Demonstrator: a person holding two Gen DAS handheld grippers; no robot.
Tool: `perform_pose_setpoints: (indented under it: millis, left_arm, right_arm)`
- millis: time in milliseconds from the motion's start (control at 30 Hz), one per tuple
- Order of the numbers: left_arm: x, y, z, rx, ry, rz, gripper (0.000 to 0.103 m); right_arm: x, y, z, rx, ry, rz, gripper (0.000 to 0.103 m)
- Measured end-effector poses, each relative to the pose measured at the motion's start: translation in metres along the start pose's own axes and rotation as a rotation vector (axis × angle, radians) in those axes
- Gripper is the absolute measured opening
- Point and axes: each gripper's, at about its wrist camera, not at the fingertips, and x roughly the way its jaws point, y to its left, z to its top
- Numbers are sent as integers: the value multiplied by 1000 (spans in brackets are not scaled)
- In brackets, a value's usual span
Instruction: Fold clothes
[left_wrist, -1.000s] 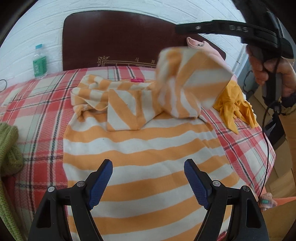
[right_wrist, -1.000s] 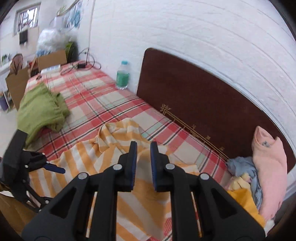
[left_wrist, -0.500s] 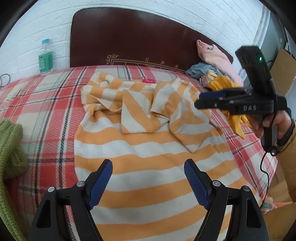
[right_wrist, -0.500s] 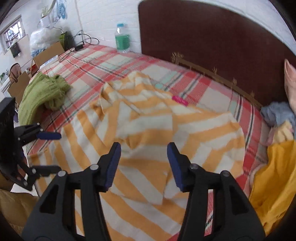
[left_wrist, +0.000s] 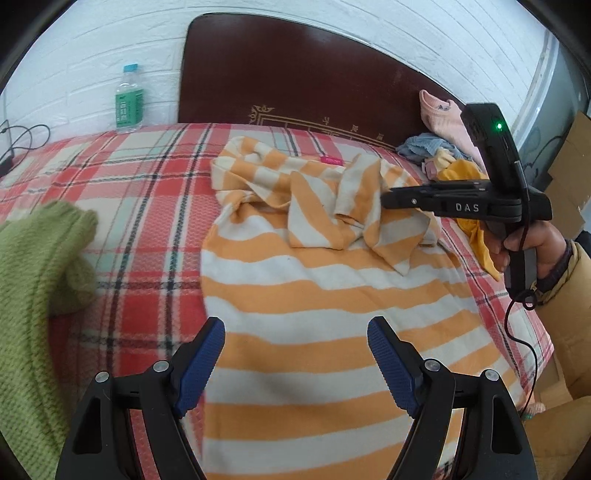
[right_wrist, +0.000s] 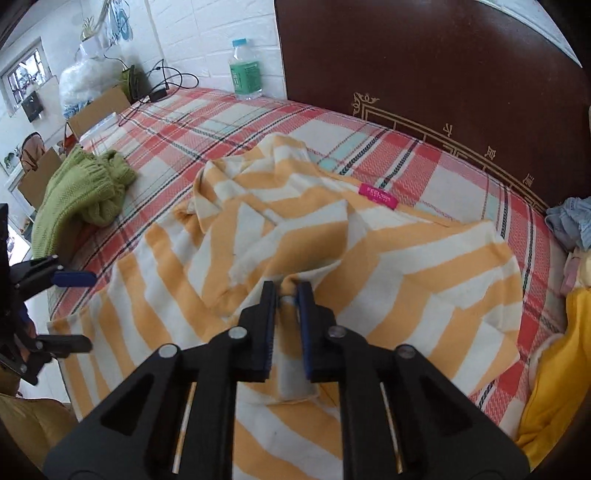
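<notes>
Striped shirt (left_wrist: 317, 295) spread mid-frame on plaid bed (left_wrist: 147, 184), hem near lower edge. Right gripper (right_wrist: 287, 295) pinching bunched sleeve fold. Left gripper (left_wrist: 295, 354) spread, hovering above hem. Green sweater (left_wrist: 33, 280) far left; headboard (left_wrist: 295, 74) along top.

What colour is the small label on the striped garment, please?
Bright pink label, clearest in the right wrist view.
</notes>
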Motion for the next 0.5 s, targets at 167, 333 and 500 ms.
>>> perform_pose_setpoints:
  millis: [167, 333, 500]
  left_arm:
    - [-26, 22, -27, -27, -15, -18, 88]
    - [-22, 36, -50, -62, 41, -58, 88]
    - [-15, 36, -66, -68, 109, -135, 94]
  right_arm:
    - [-24, 0, -38, 35, 3, 42, 56]
    - [-80, 5, -113, 166, -51, 159, 70]
    - [-100, 21, -184, 293, -2, 168, 71]
